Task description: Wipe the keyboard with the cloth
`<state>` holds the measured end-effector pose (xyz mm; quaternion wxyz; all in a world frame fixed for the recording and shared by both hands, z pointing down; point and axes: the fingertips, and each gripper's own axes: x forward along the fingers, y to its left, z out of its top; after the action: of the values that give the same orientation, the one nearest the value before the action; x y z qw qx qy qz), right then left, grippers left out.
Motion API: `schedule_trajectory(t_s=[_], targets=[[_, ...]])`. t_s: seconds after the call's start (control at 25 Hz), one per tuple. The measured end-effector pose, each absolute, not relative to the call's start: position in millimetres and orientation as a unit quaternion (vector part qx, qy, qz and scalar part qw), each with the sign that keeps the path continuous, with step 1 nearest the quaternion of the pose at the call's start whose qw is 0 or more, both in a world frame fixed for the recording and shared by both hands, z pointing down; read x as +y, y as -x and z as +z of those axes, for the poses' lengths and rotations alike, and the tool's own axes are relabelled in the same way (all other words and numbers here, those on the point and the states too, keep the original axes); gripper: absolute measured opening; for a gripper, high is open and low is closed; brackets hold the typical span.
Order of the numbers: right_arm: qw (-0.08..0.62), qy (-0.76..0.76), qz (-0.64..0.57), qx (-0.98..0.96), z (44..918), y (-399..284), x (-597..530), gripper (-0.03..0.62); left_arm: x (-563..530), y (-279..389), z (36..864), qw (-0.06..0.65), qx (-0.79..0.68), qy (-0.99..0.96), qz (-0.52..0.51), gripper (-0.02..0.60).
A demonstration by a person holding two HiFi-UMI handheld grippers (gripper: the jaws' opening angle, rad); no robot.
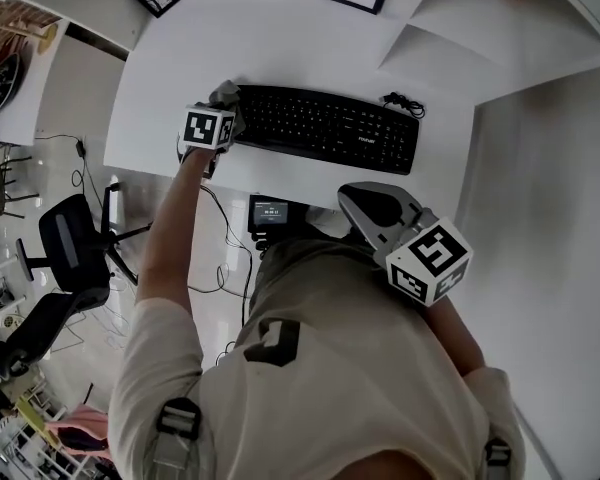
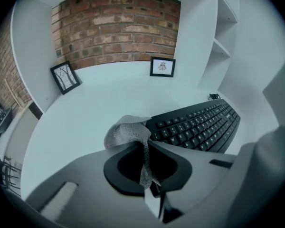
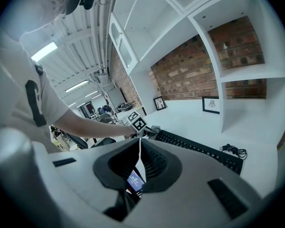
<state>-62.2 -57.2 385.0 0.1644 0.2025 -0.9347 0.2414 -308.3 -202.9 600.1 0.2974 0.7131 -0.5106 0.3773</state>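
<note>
Left gripper (image 2: 145, 146) is closed on the grey cloth (image 2: 127, 131). The cloth is pinched between the jaws and bunched at the left end of the keyboard (image 1: 330, 128). Right gripper (image 3: 139, 148) is held in front of the keyboard's right end, well apart from it, jaws together with nothing between them. White print is seen near the keyboard's right end, too small to be read.
</note>
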Motion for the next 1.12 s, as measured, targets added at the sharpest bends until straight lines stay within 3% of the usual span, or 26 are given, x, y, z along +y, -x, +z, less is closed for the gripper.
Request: schedule_trajectory(t_s=[1.12], targets=[[0.138,-0.204,0.244,-0.938,380,51,-54,0.006,-198,239,604,0.305,-0.47,-0.725,0.4,0.009]])
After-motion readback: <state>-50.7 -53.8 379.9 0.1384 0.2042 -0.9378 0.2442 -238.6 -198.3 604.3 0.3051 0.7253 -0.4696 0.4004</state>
